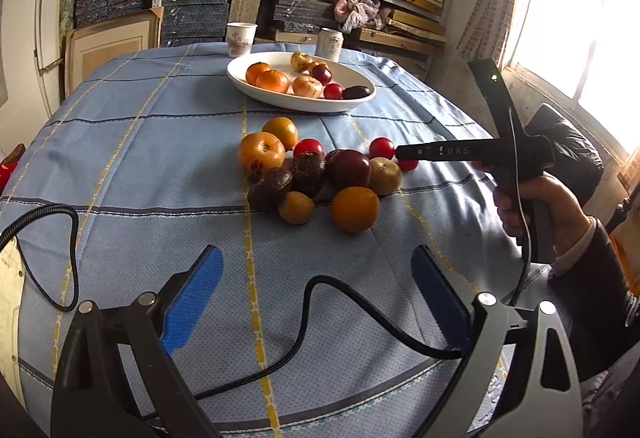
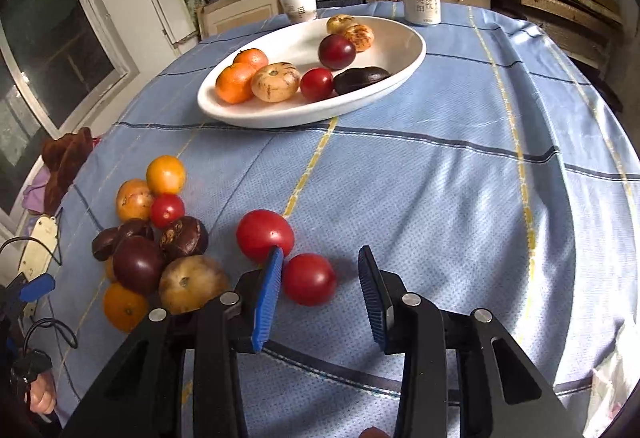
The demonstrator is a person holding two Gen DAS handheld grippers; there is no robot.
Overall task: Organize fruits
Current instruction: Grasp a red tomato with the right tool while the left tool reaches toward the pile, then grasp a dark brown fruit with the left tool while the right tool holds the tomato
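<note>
A pile of loose fruit (image 1: pixel 312 169) lies mid-table: oranges, dark plums, brown fruits, red tomatoes. A white oval plate (image 1: pixel 280 101) (image 2: pixel 376 101) behind it holds several fruits. My right gripper (image 2: pixel 320 258) is open, its jaws around a red tomato (image 2: pixel 309 280) on the cloth; a second red tomato (image 2: pixel 265 236) lies just beyond the left finger. In the left wrist view the right gripper (image 1: pixel 400 153) reaches into the pile's right side. My left gripper (image 1: pixel 316 258) is open and empty, near the front of the table, short of the pile.
A blue checked cloth (image 2: pixel 460 177) covers the round table. A paper cup (image 1: pixel 241 39) and a drink can (image 1: pixel 329 45) stand behind the plate. A black cable (image 1: pixel 340 326) lies across the cloth in front. Shelves of boxes fill the back wall.
</note>
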